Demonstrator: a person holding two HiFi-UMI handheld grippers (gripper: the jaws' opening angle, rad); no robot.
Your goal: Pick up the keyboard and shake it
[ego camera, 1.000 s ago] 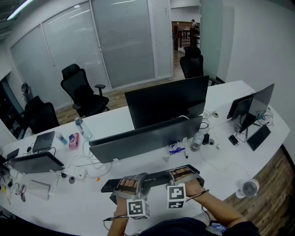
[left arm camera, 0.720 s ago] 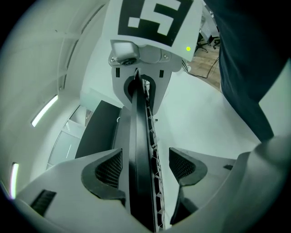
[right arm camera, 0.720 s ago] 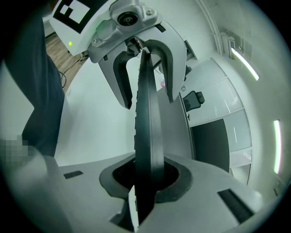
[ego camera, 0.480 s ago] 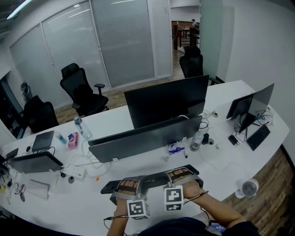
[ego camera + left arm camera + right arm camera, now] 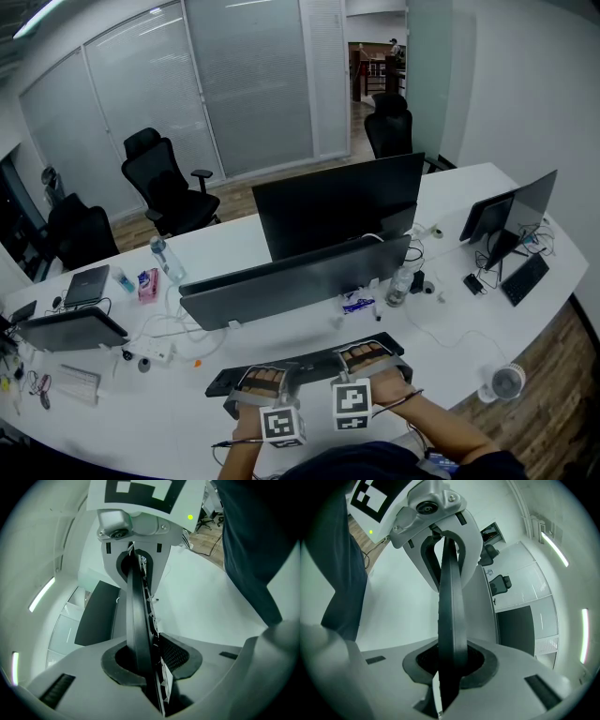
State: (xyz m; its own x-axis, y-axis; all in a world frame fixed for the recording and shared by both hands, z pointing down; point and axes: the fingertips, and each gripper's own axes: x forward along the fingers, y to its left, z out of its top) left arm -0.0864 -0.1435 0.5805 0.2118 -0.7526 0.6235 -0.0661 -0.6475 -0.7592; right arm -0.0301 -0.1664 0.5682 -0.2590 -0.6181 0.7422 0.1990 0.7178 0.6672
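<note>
So I've got just one keyboard (image 5: 309,364) and two grippers: right gripper (image 5: 367,355) jaws clenched on it, left gripper (image 5: 262,380) jaws closing with it between them.

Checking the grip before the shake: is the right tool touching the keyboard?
Touching. The right gripper view shows the keyboard edge-on between the jaws of the right tool, both pads pressed against it.
</note>
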